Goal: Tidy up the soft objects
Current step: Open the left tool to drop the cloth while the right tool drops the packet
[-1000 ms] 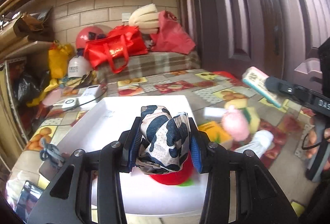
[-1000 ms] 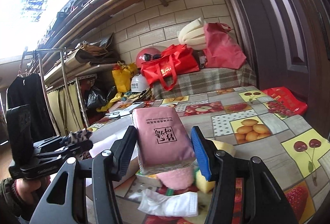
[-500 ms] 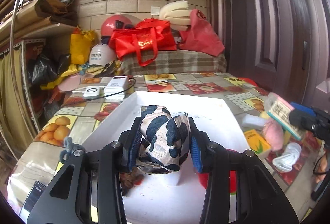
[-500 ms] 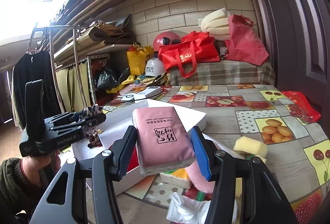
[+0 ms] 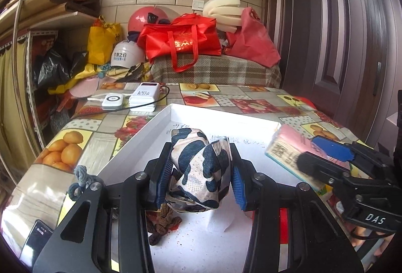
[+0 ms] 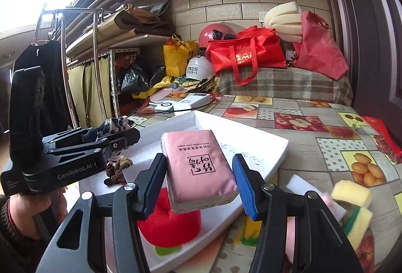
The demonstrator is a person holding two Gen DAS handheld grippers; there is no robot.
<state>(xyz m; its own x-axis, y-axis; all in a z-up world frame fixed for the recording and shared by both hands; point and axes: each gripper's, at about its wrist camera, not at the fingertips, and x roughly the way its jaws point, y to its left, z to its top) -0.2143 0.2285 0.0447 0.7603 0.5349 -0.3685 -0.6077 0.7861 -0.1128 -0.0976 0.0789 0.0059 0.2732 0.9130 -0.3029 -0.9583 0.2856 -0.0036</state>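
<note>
Over the shallow white rectangular tray (image 5: 221, 119) on the desk, the left hand-held gripper (image 5: 199, 180) clamps a black-and-white patterned cloth bundle (image 5: 201, 170) and the right hand-held gripper (image 6: 199, 182) a pink tissue pack (image 6: 198, 167), apparently for dropping inside.

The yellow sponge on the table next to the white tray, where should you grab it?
Probably across its two long flat sides, coming down from above. The yellow sponge lies as a soft block on the fruit-print tablecloth, with other sponges close beside it, so a low sideways approach would likely bump them. Jaws squeezing its middle should hold.
</note>
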